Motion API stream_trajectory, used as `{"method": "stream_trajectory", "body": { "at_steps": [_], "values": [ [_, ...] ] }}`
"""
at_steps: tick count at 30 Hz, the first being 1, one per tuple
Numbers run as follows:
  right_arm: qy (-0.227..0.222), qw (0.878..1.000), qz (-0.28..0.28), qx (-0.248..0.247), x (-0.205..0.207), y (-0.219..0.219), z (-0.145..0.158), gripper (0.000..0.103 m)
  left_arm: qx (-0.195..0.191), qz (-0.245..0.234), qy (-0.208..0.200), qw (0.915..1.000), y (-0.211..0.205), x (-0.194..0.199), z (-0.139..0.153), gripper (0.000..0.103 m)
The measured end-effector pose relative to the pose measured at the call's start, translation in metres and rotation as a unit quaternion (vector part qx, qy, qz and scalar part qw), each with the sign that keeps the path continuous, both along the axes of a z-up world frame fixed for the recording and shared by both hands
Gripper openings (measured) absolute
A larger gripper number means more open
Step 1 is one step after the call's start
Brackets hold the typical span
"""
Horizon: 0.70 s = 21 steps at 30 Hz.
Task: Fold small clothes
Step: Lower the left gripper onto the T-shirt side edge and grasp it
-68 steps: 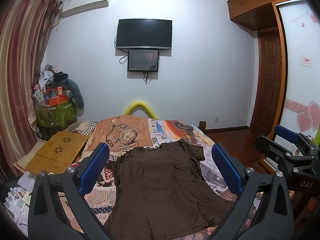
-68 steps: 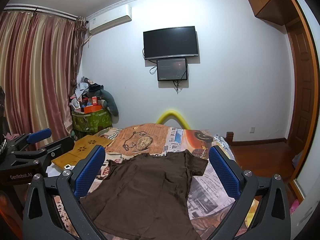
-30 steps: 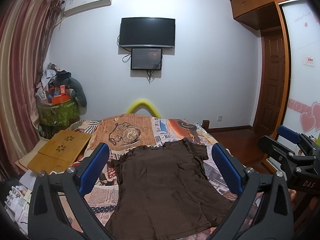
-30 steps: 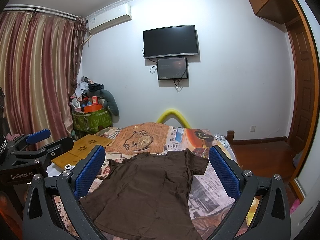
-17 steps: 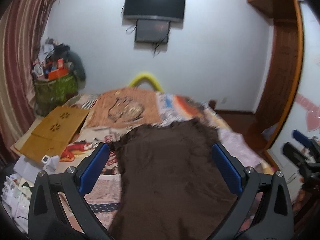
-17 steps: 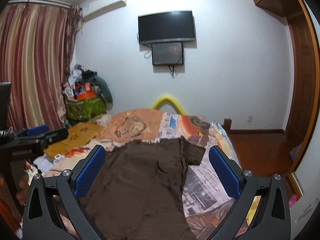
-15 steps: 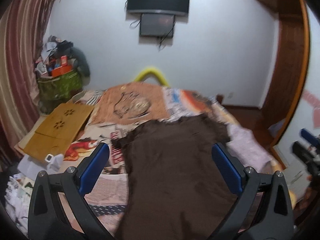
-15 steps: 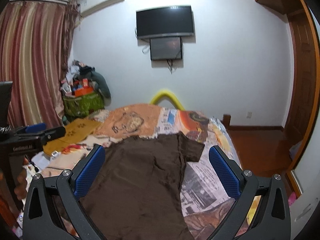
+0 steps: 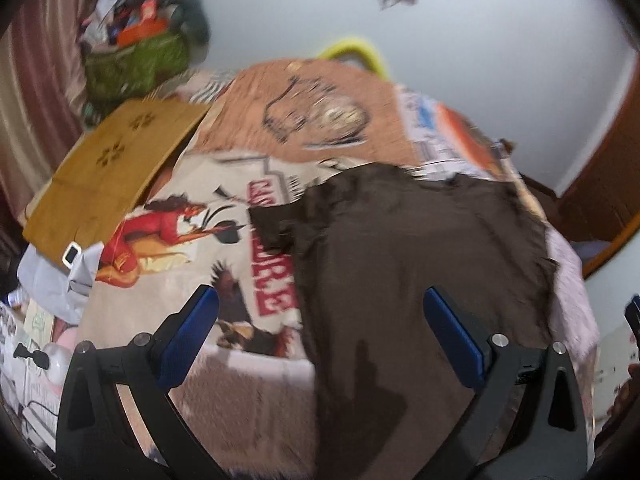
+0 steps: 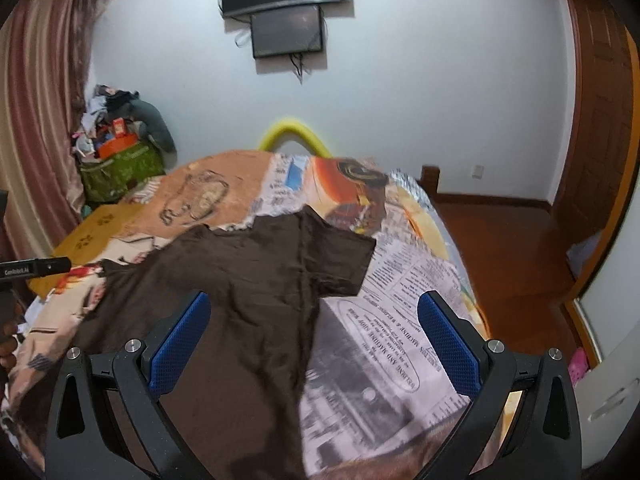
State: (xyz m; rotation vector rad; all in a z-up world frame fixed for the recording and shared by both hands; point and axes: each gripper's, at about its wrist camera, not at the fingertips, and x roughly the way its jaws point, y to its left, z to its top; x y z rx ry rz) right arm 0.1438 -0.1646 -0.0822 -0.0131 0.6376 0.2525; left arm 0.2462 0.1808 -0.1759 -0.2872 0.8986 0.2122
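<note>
A small dark brown T-shirt (image 9: 420, 264) lies spread flat on the printed bedspread (image 9: 168, 280), neck toward the far wall. In the left wrist view my left gripper (image 9: 320, 336) hangs open above the shirt's left edge, one blue pad over the bedspread, the other over the cloth. In the right wrist view the same T-shirt (image 10: 248, 288) shows its right sleeve spread out. My right gripper (image 10: 314, 340) is open above the shirt's right side seam, holding nothing. The left view is blurred.
A wooden lap tray (image 9: 108, 176) rests at the bed's left edge, with a green basket of clutter (image 9: 136, 60) behind it. Wood floor (image 10: 512, 264) and a door lie to the right of the bed. A yellow foam arch (image 10: 296, 136) stands at the far end.
Both grippers have tilted down and moved in toward the bed, so the shirt now fills more of each view. The left gripper swung left toward the shirt's left edge. Both stayed open.
</note>
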Motion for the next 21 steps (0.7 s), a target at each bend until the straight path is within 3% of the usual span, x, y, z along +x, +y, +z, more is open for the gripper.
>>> {"method": "stream_trajectory", "body": {
  "at_steps": [3,9,12,16,21],
  "values": [
    [0.027,1.0,-0.007,0.009,0.023,-0.007,-0.015,0.103,-0.018,0.017,0.025,0.9994,0.024,0.023,-0.021,0.101],
    [0.069,0.998,-0.005,0.008,0.062,-0.013,-0.035,0.103,-0.065,0.02,0.069,0.9953,0.044,0.061,-0.055,0.077],
    [0.083,0.997,0.006,0.005,0.079,-0.01,-0.043,0.103,-0.104,0.014,0.087,0.9906,0.05,0.076,-0.069,0.06],
    [0.099,0.995,0.022,0.015,0.1,-0.007,-0.051,0.102,-0.133,0.018,0.096,0.9863,0.059,0.091,-0.082,0.058],
    [0.118,0.991,0.044,0.033,0.12,-0.005,-0.06,0.091,-0.135,0.018,0.096,0.986,0.07,0.109,-0.092,0.057]
  ]
}}
